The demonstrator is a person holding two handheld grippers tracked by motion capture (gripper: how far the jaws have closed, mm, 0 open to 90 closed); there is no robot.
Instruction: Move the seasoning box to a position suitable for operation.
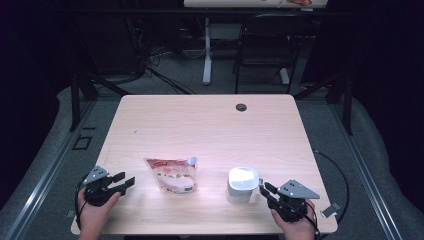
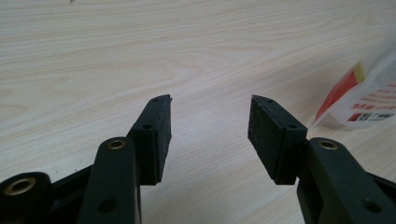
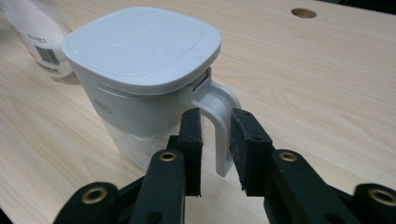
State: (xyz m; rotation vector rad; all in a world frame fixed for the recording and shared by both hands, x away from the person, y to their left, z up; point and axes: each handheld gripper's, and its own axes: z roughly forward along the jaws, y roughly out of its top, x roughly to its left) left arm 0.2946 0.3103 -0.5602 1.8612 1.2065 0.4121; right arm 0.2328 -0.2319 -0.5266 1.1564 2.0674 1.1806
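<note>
Lower right of high view: right gripper (image 3: 215, 140) straddles white lidded container (image 1: 243, 184) handle (image 3: 219, 119), jaws part-open, pads not yet pressing; next, likely close squarely; left gripper (image 1: 122, 182) open, empty.

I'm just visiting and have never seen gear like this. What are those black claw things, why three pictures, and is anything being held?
No machine moves here: a person holds a hand-operated clamp in each hand. The top picture looks down on the wooden table from above; the other two come from small cameras riding on each clamp. On the table lie a printed refill pouch and a white lidded container with a handle. The left gripper is open over bare wood, holding nothing. The right gripper has its two pads on either side of the handle; they look close around it, though I can't tell whether they press on it yet.
</note>
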